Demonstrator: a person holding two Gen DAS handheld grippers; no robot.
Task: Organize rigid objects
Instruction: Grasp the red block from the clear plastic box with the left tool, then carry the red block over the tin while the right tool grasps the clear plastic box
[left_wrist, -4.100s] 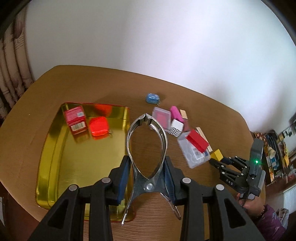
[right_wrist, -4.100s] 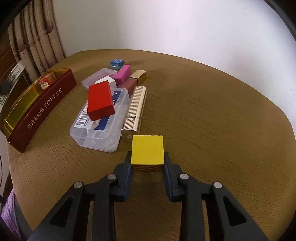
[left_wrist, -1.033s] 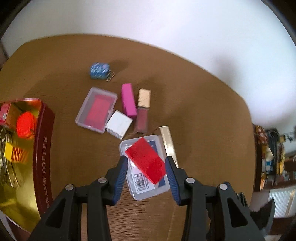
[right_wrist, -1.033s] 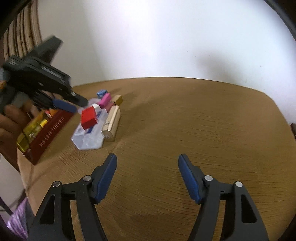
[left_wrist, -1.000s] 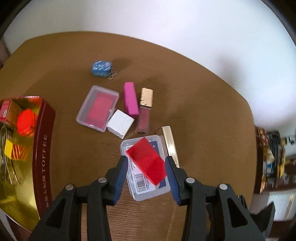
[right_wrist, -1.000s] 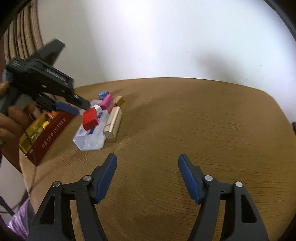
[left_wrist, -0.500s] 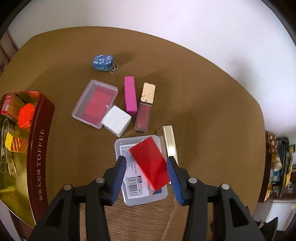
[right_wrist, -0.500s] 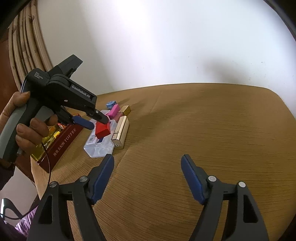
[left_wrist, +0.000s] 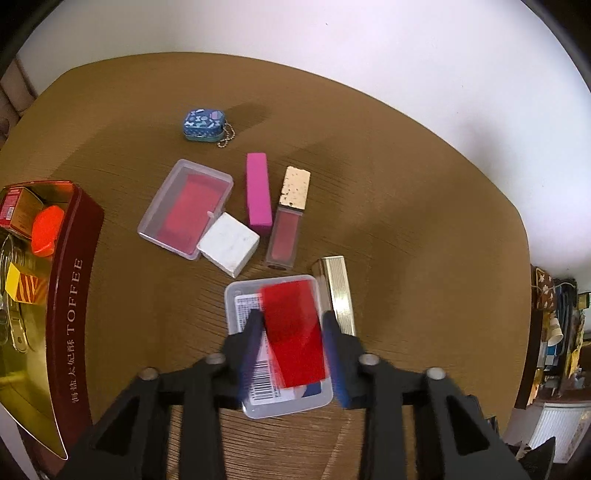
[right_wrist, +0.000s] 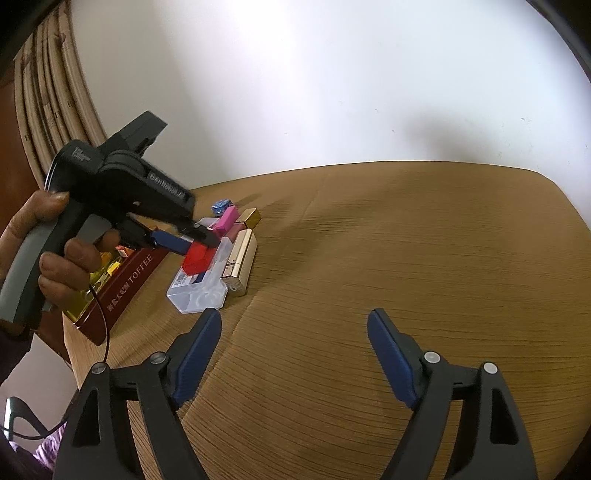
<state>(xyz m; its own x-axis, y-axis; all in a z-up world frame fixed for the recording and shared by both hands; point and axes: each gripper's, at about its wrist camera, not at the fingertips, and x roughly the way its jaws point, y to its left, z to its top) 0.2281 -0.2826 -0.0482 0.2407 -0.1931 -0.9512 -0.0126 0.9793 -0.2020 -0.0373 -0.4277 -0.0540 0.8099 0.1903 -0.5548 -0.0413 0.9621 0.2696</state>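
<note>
Below, glossy red block (left_wrist: 295, 332) – flat, rectangular

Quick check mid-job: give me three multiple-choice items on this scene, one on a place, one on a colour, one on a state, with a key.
1. The red block lies on:
A. the clear plastic case
B. the toffee tin
C. the bare table

2. The long bar beside the white block is:
A. green
B. pink
C. black

3. The right gripper is:
A. gripping a block
B. holding a tin
C. holding nothing

Key: 1 A, the case's rim and label show around the block, between the closing left gripper fingers. 2 B, the pink bar. 3 C, its opening fingers frame only the table.
</note>
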